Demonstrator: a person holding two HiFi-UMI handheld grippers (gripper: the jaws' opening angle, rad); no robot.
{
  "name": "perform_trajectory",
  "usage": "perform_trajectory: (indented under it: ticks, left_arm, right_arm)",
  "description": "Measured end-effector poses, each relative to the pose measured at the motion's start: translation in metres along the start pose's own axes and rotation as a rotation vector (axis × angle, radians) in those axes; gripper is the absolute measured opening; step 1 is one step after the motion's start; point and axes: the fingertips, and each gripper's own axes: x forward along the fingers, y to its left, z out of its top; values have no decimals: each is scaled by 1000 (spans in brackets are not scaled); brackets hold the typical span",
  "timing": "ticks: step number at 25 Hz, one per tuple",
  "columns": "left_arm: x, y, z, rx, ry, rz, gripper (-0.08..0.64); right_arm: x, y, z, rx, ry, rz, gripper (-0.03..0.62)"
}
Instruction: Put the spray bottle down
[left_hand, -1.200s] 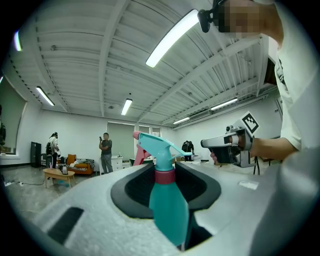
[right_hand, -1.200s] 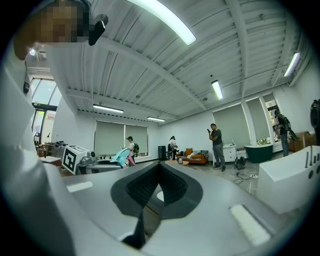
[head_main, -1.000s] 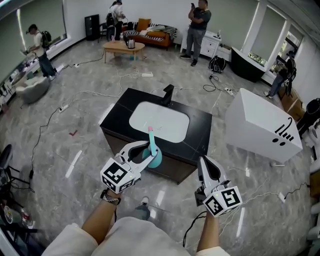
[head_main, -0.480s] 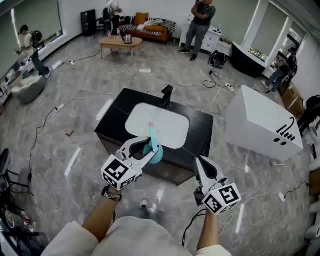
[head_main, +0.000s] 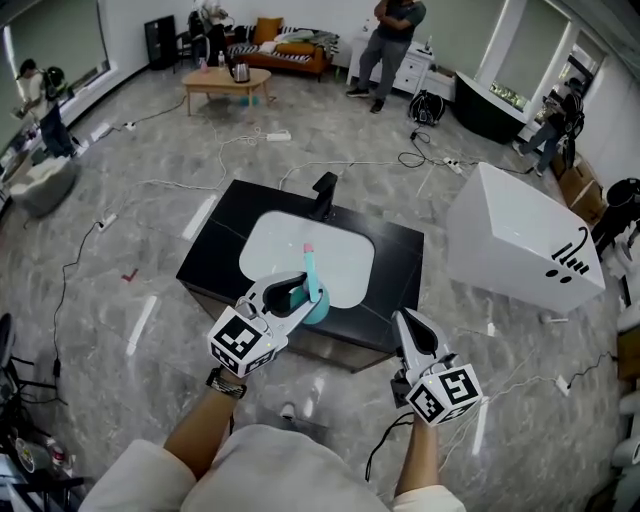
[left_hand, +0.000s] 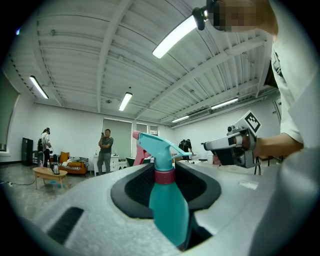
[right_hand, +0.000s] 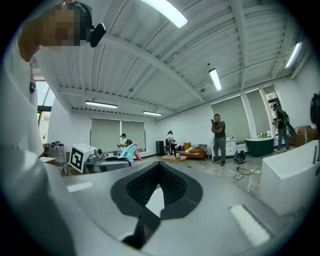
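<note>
A teal spray bottle (head_main: 313, 311) with a pink trigger tip is held upright in my left gripper (head_main: 302, 292), whose jaws press on its body. In the left gripper view the bottle (left_hand: 168, 200) fills the gap between the dark pads (left_hand: 135, 185). It hangs over the front edge of a black counter (head_main: 398, 268) with a white sink basin (head_main: 285, 245) and a black faucet (head_main: 323, 194). My right gripper (head_main: 407, 322) is to the right, near the counter's front right corner. Its pads (right_hand: 175, 186) meet at the tips and hold nothing.
A large white box (head_main: 520, 245) stands on the floor right of the counter. Cables (head_main: 250, 160) trail over the marble floor. Several people, a coffee table (head_main: 224, 80) and an orange sofa (head_main: 290, 50) are at the far end of the room.
Both grippers have moved forward toward the counter. The bottle, still gripped, now reaches over the counter's front edge by the basin.
</note>
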Motion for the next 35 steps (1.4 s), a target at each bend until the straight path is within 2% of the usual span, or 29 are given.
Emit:
perform_trajectory:
  ticks: [7, 15, 35]
  left_arm:
    - [37, -2, -6, 9, 10, -59, 138]
    - [82, -25, -16, -7, 16, -57, 138]
    - [183, -60, -110, -67, 117, -41, 138]
  right_arm:
    - [0, -33, -4, 30, -3, -67, 8]
    - [-15, -76, -19, 48, 30, -80, 7]
    - [-35, -150, -73, 71, 112, -50, 8]
